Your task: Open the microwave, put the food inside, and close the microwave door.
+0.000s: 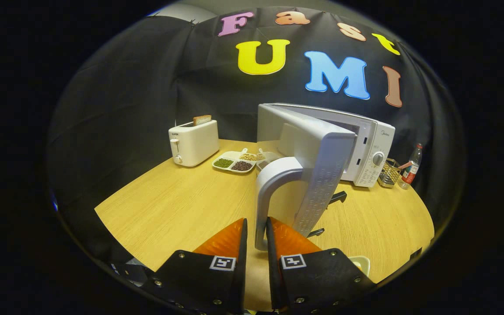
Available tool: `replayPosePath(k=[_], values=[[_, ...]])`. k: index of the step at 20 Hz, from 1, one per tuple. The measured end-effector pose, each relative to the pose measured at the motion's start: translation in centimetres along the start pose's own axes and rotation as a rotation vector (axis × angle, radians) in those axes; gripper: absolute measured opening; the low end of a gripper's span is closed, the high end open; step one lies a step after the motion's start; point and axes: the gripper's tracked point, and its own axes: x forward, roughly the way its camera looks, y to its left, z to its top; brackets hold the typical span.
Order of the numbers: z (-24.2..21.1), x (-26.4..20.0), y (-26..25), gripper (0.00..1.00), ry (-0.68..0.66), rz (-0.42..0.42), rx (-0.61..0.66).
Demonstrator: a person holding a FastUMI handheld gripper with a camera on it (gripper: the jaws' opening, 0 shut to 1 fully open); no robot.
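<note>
surface (169, 205): wooden, toaster (194, 142) and snack tray (234, 162) way back
microwave (365, 148): door (309, 175) swung open, blocks the cavity
tongs (256, 234): clamped on door handle (266, 197)
food: can't make it out

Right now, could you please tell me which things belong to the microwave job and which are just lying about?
Job: microwave; its open door; door handle, gripped between the fingers.

Lying about: toaster with bread; divided dish of beans; wire basket; bottle.
</note>
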Motion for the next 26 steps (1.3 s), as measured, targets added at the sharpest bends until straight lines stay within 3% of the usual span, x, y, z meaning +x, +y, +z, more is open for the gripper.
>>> replayPosePath(k=[8,12,16,18,22,26], values=[[0.6,-0.4,6.7,0.24,-0.002,0.100,-0.065],[1.4,-1.3,9.4,0.23,-0.027,0.192,-0.099],[3.3,-4.2,10.6,0.23,-0.097,0.307,-0.049],[4.7,-6.1,10.5,0.46,-0.138,0.337,-0.018],[7.7,-9.2,7.6,0.90,-0.230,0.307,0.003],[9.7,-10.9,3.1,0.94,-0.293,0.219,0.018]])
